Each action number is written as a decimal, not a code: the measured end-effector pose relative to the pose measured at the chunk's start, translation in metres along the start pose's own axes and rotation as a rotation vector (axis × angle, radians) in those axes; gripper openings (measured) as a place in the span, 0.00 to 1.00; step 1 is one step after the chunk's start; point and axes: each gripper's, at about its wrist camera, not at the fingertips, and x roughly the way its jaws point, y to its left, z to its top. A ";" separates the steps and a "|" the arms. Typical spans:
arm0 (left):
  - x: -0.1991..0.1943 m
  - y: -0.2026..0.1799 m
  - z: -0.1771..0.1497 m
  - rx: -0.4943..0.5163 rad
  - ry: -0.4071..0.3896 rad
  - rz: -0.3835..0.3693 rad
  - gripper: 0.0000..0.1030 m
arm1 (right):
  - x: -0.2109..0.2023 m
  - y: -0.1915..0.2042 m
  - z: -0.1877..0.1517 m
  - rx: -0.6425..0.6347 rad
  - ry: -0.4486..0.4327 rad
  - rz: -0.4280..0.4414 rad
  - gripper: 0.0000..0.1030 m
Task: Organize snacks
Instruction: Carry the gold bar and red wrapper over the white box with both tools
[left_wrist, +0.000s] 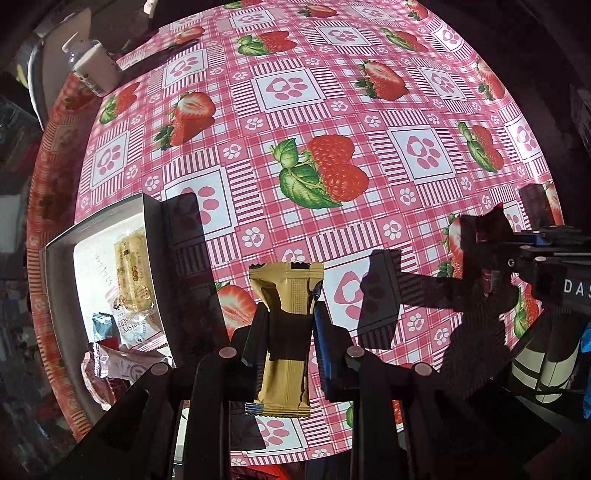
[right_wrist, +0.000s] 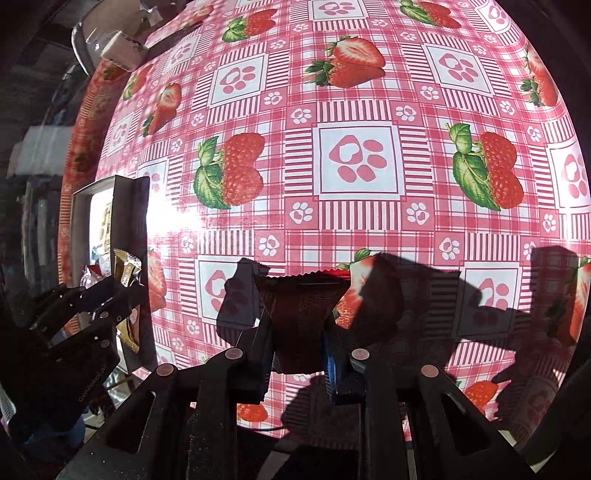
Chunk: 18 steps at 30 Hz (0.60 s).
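One bench (left_wrist: 369, 66) fills both views, covered by a pink checked cloth printed with strawberries and paw marks. At its left edge stands one open box (left_wrist: 59, 280) with dark walls and a white floor. Inside it lie at least four snack packets: one pale yellow packet (left_wrist: 133, 273), one clear-and-white packet with red lettering (left_wrist: 138, 330), one blue packet (left_wrist: 101, 325) and one pink-and-white packet (left_wrist: 122, 365) at the near end; whether more lie beneath them cannot be told.

Two grippers are in view. The left gripper (left_wrist: 284, 332) is closed on one tan snack packet (left_wrist: 284, 291), which is clamped by its middle between the two fingers and stands upright, its crimped top end above the fingertips and its bottom end hanging below them. It is held just beside the box's right wall, over the cloth; the right wrist view shows this same packet (right_wrist: 127, 273) against the near part of that wall.

The right gripper (right_wrist: 299, 332) is closed on one dark red snack packet (right_wrist: 299, 314), deep in shadow, with its zigzag top edge showing above the fingertips. It is held over the cloth, well apart from the box.

At the far left corner of the bench stands one white bottle (left_wrist: 92, 64) with a cap, lying tilted.
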 end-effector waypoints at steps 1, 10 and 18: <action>-0.002 0.000 0.000 0.004 -0.005 0.002 0.25 | 0.000 0.003 0.000 -0.001 0.001 0.002 0.23; -0.009 0.009 -0.001 -0.007 -0.027 0.007 0.25 | -0.006 0.026 0.003 -0.054 -0.011 0.000 0.23; -0.016 0.026 -0.007 -0.062 -0.048 0.008 0.25 | -0.007 0.043 0.008 -0.099 -0.011 -0.007 0.23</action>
